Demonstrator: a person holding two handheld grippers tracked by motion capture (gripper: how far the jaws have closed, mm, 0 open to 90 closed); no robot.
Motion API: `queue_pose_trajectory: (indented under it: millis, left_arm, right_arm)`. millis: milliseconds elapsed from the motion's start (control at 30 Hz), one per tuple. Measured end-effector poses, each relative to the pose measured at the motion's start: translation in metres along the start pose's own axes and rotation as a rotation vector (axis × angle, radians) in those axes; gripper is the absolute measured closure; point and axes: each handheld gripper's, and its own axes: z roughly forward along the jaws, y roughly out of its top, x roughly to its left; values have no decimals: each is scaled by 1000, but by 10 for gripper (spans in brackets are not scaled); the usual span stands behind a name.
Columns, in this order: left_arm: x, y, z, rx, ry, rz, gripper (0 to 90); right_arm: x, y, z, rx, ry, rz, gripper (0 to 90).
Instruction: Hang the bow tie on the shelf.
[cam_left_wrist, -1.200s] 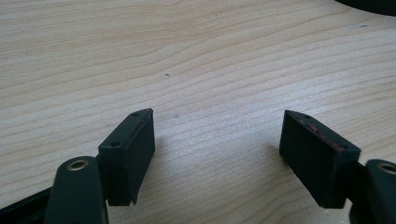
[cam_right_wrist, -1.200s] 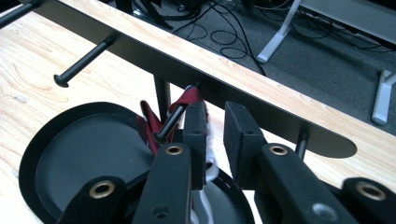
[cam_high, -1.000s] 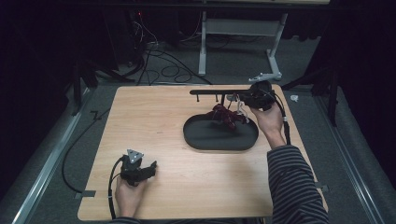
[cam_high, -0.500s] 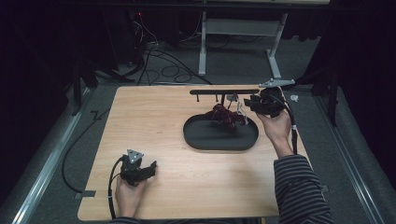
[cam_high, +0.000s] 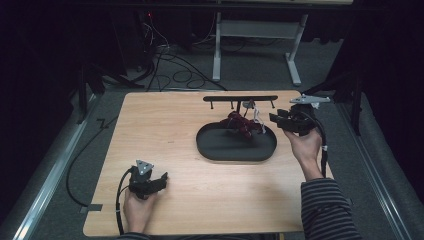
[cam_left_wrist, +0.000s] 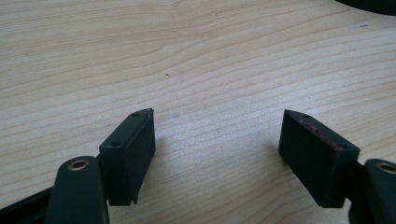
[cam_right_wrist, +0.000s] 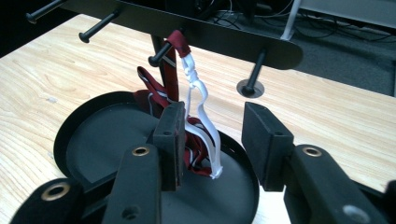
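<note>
At the rack's right end, my right gripper (cam_high: 281, 121) had backed off over the last second: it sat by the lanyard (cam_high: 243, 123) a second before, half a second later it was out past the tray's (cam_high: 235, 152) right rim, and it ended up there, just off the table's (cam_high: 165, 130) right edge area, raised and apart from everything. I read that as the hang being done and the release finished, not a regrasp.

Lanyard position: red strap looped over one peg (cam_right_wrist: 161, 52) of the rack (cam_right_wrist: 205, 33), white clip (cam_right_wrist: 198, 112) dangling below it, and the rest of the strap bunched in the black tray under the rack. So it was hooked, but most of its length was in the tray, not hanging free. Whether the loop sat fully back on the peg, I couldn't tell.

Right gripper (cam_right_wrist: 212, 140) jaws stood apart, roughly half spread, holding nothing. The clip lined up in the gap in the right gripper view, but farther off, no contact.

Left gripper (cam_high: 148, 182) was parked near the table's front left, jaws wide apart, empty, bare wood between them in the left gripper view (cam_left_wrist: 217, 140), tips low over the wood.

My call: check the loop's seat before moving on.
</note>
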Motion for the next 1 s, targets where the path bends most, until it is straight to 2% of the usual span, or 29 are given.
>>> queue_pose_trajectory:
  millis: [167, 567, 1000]
  left_arm:
    - [0, 0, 0, -2, 0, -2, 275]
    - [0, 0, 0, -3, -1, -2, 273]
    - [0, 0, 0, -3, -1, -1, 272]
  right_arm:
    - [-3, -6, -8, -27, -11, 13, 584]
    - [-9, -29, -22, -31, -18, 47, 572]
    - [-11, -52, -37, -58, -17, 71, 567]
